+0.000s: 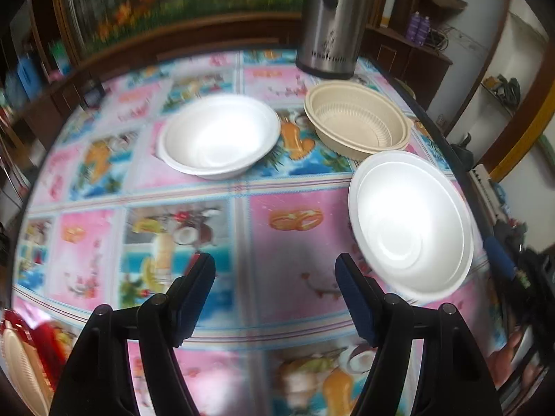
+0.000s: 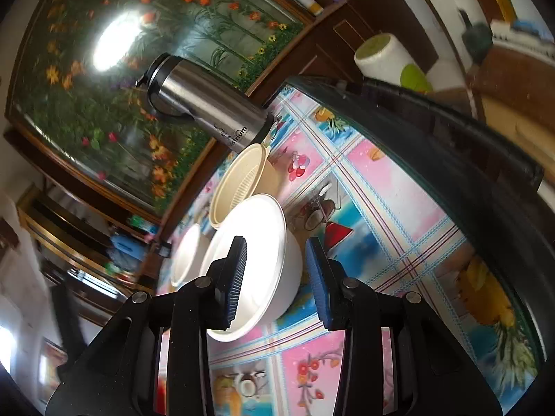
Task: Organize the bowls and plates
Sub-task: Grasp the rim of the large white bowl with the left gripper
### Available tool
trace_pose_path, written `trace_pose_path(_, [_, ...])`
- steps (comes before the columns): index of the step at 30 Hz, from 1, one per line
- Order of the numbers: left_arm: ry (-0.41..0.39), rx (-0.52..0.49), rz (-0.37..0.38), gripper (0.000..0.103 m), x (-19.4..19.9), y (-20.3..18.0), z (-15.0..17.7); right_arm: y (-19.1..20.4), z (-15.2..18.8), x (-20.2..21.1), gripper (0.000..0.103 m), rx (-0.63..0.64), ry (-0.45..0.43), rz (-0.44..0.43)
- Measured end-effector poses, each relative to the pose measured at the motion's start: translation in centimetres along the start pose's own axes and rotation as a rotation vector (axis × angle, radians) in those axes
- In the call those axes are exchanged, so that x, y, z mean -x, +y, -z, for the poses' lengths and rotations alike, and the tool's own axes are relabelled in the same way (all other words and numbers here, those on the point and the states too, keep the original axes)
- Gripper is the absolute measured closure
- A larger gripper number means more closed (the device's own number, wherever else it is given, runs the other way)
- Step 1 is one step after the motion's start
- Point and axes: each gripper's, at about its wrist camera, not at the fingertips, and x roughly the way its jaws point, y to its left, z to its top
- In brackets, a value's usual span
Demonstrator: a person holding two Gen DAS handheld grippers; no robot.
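My left tool (image 1: 275, 277) is spread wide over the counter (image 1: 291, 270), gripping nothing. Far ahead sits a white bowl (image 1: 220, 137), to its right a beige bowl (image 1: 357, 119) by the steel flask (image 1: 329, 24) — and nearer on the right, a second white bowl (image 1: 411, 225), tilted. My right tool (image 2: 275, 277) has its jaws apart, straddling that second white bowl's (image 2: 256, 242) rim — left pad inside, right pad outside, not touching. Beige bowl (image 2: 239, 183) just beyond it
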Motion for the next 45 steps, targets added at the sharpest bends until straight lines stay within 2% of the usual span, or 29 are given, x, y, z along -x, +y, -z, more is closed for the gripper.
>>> trace_pose_path(4, [0.103,0.112,0.105,0.031,-2.0,0.8,-1.3,-0.6,0.0,-1.2,0.069,-0.063,0.065,-0.075])
trace_pose_path(9, [0.121,0.171,0.114,0.031,-2.9,0.8,-1.7,-0.6,0.4,-2.0,0.069,-0.074,0.086,-0.081])
trace_pose_path(14, [0.14,0.209,0.126,0.031,-3.7,0.3,-1.7,-0.8,0.6,-2.6,0.069,-0.077,0.096,-0.042])
trace_pose_path(22, [0.114,0.235,0.099,0.031,-2.0,1.3,-1.9,-1.4,0.6,-2.9,0.069,-0.114,0.123,-0.058])
trace_pose_path(25, [0.11,0.256,0.126,0.03,-1.9,1.2,-2.2,-1.7,0.4,-2.8,0.069,-0.132,0.117,-0.059])
trace_pose_path(27, [0.13,0.253,0.164,0.03,-2.3,0.5,-2.4,-2.0,0.3,-2.8,0.069,-0.145,0.116,-0.062])
trace_pose_path(32, [0.156,0.241,0.2,0.03,-3.8,-1.2,-2.6,-1.8,0.2,-2.8,0.069,-0.128,0.11,-0.064])
trace_pose_path(40, [0.152,0.238,0.221,0.03,-4.9,-1.9,-2.6,-2.3,0.0,-3.8,0.069,-0.162,0.131,-0.085])
trace_pose_path(45, [0.131,0.242,0.246,0.032,-4.7,-2.1,-2.3,-2.6,-0.2,-3.6,0.069,-0.187,0.108,-0.088])
